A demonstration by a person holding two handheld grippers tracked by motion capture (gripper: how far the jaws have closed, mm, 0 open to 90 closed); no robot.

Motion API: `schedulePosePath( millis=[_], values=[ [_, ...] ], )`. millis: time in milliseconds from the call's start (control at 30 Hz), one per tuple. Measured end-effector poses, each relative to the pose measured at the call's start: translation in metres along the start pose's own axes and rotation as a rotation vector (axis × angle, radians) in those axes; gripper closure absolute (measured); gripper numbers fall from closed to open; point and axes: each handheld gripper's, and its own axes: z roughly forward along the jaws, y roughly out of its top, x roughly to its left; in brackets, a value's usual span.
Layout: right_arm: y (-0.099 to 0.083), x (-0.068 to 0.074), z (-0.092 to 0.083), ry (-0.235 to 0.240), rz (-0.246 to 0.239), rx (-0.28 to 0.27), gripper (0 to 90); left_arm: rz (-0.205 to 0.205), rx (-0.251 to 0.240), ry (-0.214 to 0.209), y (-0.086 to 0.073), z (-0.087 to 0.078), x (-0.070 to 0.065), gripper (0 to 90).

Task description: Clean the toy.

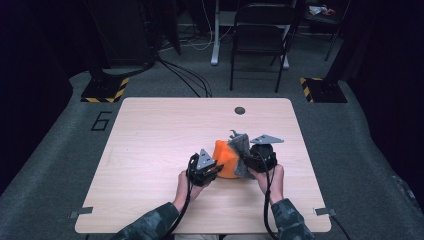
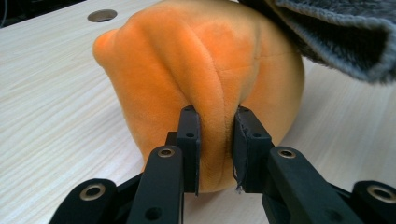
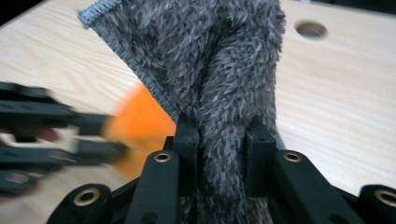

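My right gripper (image 3: 219, 135) pinches a bunched fold of shaggy grey cloth (image 3: 205, 56), its stitched edge slanting over an orange plush (image 3: 140, 123), with the blurred left gripper (image 3: 42, 140) beside it on the wooden table (image 3: 341, 102).

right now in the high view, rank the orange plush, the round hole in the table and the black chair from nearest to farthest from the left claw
1. Orange plush: pinched in the left claw, just to its right.
2. Round hole: near the table's far edge, beyond the plush.
3. Black chair: on the floor past the table, farthest.
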Motion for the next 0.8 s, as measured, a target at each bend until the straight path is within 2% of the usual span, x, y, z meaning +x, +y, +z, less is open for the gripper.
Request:
schedulePosePath(
  millis=[33, 100, 167, 233, 333, 400, 467, 500, 567, 633, 733, 800],
  values=[
    [0.002, 0.006, 0.0, 0.013, -0.013, -0.004, 71.4, -0.017, -0.004, -0.01, 0.0, 0.0, -0.001, 74.7],
    [0.002, 0.018, 0.002, 0.03, -0.038, -0.003, 71.3, -0.009, -0.004, -0.014, 0.001, -0.001, -0.002, 74.8],
    [0.0, 0.025, 0.008, 0.026, -0.058, 0.021, 71.1, -0.01, 0.0, -0.021, 0.001, -0.001, -0.002, 74.8],
    [-0.006, 0.025, 0.017, 0.026, -0.059, 0.039, 71.3, -0.012, 0.009, -0.025, -0.001, 0.001, -0.002, 74.7],
    [-0.011, 0.021, 0.025, -0.002, -0.071, 0.054, 71.8, -0.008, 0.011, -0.027, -0.003, 0.004, -0.002, 74.7],
    [-0.013, 0.017, 0.027, -0.001, -0.061, 0.06, 72.1, -0.008, 0.01, -0.031, -0.004, 0.005, -0.001, 74.7],
    [-0.014, 0.014, 0.027, -0.007, -0.076, 0.067, 72.1, -0.002, 0.012, -0.037, -0.004, 0.005, -0.001, 74.8],
    [-0.014, 0.014, 0.027, -0.012, -0.062, 0.066, 72.2, -0.002, 0.013, -0.039, -0.004, 0.006, -0.001, 74.7],
    [-0.014, 0.011, 0.027, -0.012, -0.079, 0.074, 72.2, -0.001, 0.011, -0.037, -0.005, 0.006, -0.001, 74.7],
    [-0.015, 0.01, 0.027, -0.018, -0.061, 0.077, 72.2, -0.001, 0.01, -0.04, -0.005, 0.006, 0.0, 74.8],
    [-0.016, 0.006, 0.027, -0.022, -0.072, 0.081, 72.3, -0.003, 0.005, -0.038, -0.005, 0.007, 0.0, 74.8],
    [-0.016, 0.003, 0.028, -0.03, -0.057, 0.085, 72.3, -0.001, 0.007, -0.042, -0.005, 0.007, 0.0, 74.7]
  ],
)
